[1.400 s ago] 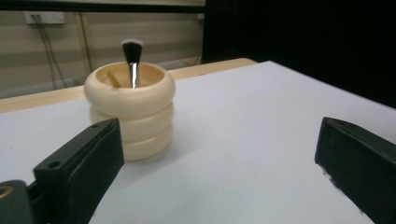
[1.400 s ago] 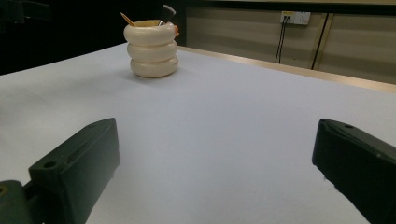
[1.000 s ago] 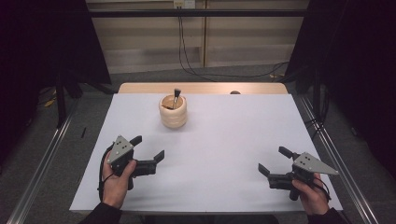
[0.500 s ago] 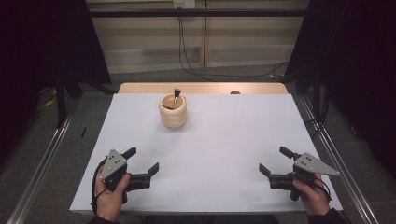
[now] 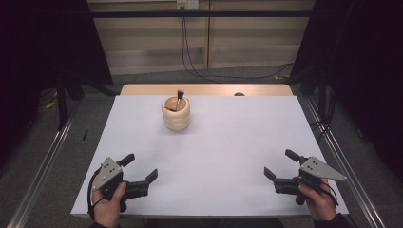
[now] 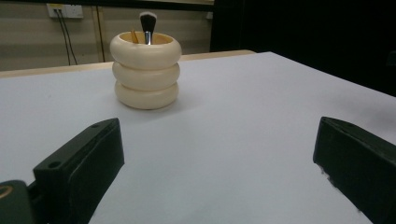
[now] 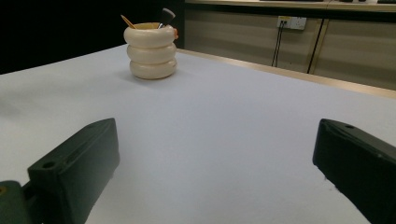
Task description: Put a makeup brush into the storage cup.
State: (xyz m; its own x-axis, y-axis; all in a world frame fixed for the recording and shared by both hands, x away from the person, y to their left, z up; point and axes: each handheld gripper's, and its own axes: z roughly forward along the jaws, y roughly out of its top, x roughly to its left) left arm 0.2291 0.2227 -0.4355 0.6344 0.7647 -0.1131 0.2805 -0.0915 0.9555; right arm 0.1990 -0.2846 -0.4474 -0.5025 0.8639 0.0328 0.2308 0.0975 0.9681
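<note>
Holder point(image 5: 177, 113) of stacked cream rings looks rigid, light, smooth; best grasped across a ring groove. Left gripper point(image 5: 141, 167) and right gripper point(image 5: 281, 164) rest wide, empty.

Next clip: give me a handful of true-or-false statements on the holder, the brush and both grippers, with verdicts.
1. The cream ringed holder stands upright on the white table. True.
2. The left gripper is shut on the holder. False: its fingers are spread and empty, near the table's front edge, far from the holder.
3. A brush stands in the holder, bristles up. True.
4. The right gripper holds the brush. False: it is open and empty at the front right of the table.
5. The holder lies tipped on its side. False: it stands on its base, opening upward.
</note>
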